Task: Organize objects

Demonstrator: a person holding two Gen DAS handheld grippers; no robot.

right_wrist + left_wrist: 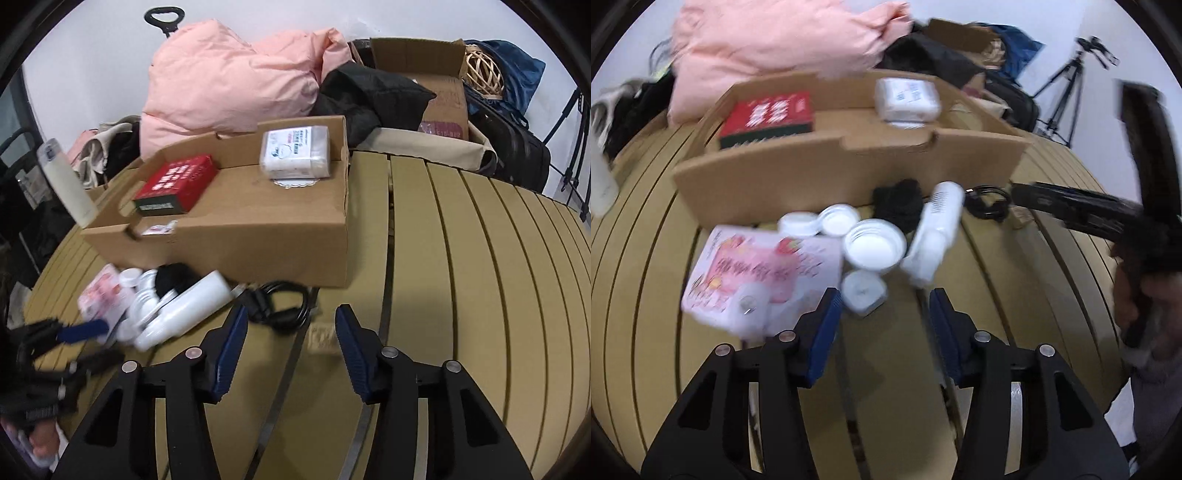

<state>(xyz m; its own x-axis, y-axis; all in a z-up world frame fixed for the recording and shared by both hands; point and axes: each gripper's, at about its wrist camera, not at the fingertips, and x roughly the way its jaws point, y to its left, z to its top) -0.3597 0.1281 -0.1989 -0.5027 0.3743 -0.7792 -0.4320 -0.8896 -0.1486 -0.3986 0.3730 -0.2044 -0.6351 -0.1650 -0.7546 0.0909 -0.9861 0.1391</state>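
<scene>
A clutter of white jars (874, 246), a white bottle (932, 236) and a pink printed box (757, 273) is seen heaped on a slatted table (461, 258), at 12 o'clock of the left gripper (884, 314), whose fingers stand apart with nothing between them. The right gripper (291, 328) (fingers likewise parted and empty) is held near a coiled black cable (280, 302). Behind, a cardboard tray (258, 236) holds a red box (175, 182) and a white packet (295, 149).
</scene>
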